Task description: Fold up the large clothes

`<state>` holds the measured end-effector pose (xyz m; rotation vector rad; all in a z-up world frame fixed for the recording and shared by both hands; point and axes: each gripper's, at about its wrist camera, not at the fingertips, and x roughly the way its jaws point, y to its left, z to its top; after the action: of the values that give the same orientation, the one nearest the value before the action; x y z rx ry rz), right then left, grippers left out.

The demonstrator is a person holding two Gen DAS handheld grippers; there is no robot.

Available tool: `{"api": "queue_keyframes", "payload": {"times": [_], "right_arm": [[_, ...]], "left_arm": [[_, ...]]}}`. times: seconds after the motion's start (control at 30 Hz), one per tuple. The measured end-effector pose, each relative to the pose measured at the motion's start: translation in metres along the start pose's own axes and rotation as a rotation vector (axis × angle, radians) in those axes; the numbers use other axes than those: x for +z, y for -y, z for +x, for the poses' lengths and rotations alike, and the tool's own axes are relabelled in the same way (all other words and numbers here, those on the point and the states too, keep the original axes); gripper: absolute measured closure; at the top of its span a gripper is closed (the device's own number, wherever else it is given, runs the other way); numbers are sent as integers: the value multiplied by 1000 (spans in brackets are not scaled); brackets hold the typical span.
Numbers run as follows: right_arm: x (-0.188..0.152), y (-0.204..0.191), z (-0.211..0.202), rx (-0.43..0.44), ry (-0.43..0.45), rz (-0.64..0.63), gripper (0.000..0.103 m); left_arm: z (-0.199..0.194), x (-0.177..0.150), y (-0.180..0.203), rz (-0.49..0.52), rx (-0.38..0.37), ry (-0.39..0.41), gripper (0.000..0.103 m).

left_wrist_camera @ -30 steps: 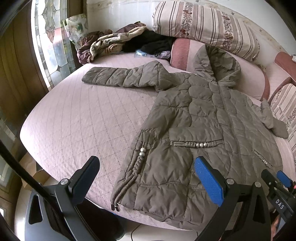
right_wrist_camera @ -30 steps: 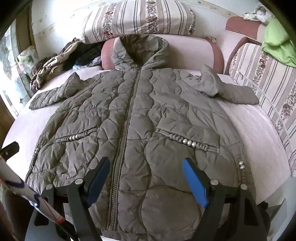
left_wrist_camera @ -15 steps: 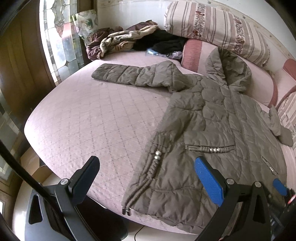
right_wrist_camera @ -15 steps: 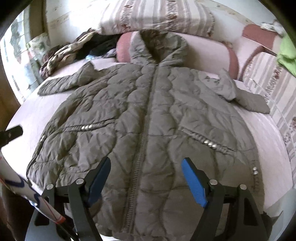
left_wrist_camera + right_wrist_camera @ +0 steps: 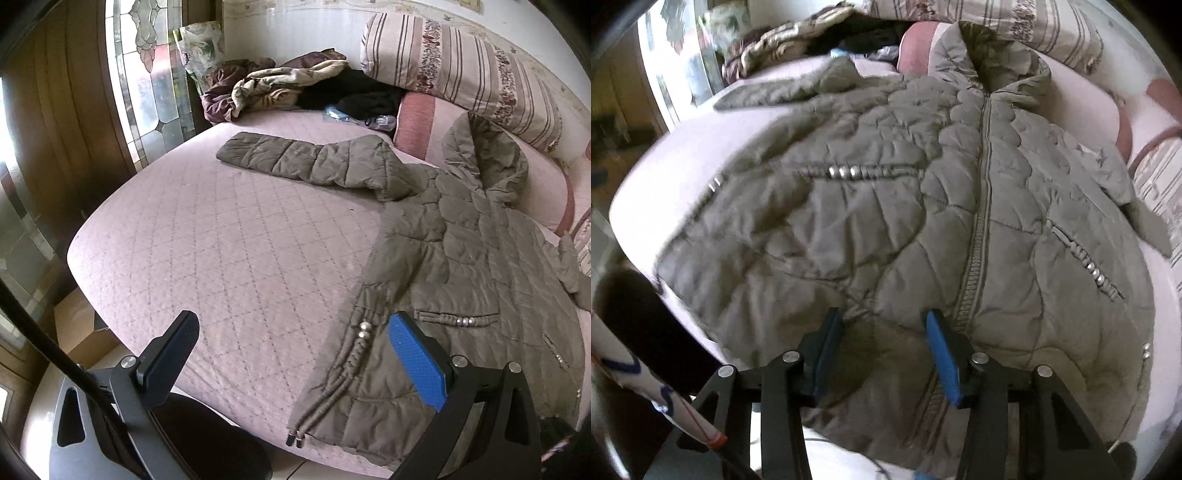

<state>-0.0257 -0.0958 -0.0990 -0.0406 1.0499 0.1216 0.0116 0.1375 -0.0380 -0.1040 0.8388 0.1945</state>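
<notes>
An olive quilted hooded jacket (image 5: 461,266) lies front up on the pink quilted bed (image 5: 229,251), zipped, hood toward the pillows. Its left sleeve (image 5: 295,158) stretches out across the bed. My left gripper (image 5: 291,354) is open and empty above the bed's near edge, left of the jacket's hem corner. In the right wrist view the jacket (image 5: 886,206) fills the frame. My right gripper (image 5: 882,332) is low over the hem just left of the zipper (image 5: 982,206), jaws narrowed with jacket fabric between them, a gap still showing.
A striped bolster pillow (image 5: 458,74) and a pink cushion (image 5: 417,125) lie at the head of the bed. A pile of crumpled clothes (image 5: 280,88) sits at the far left corner by a stained-glass window (image 5: 147,74). A cardboard box (image 5: 81,332) stands on the floor.
My left gripper has swung left, so the jacket sits further right in its view. My right gripper has dropped onto the hem near the zipper and its jaws have narrowed.
</notes>
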Motion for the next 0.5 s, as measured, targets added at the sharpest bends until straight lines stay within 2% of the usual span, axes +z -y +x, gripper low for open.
{"api": "queue_keyframes", "payload": {"times": [0.1, 0.2, 0.27, 0.5], "right_arm": [[5, -1, -13, -26, 56, 5, 50], [12, -7, -21, -77, 103, -31, 44], [20, -9, -22, -94, 121, -45, 38], [47, -1, -13, -120, 142, -16, 37]], "left_arm": [[4, 1, -4, 1, 2, -4, 1], [10, 4, -6, 5, 14, -3, 1], [14, 7, -7, 7, 21, 0, 1], [35, 27, -10, 40, 60, 10, 1]]}}
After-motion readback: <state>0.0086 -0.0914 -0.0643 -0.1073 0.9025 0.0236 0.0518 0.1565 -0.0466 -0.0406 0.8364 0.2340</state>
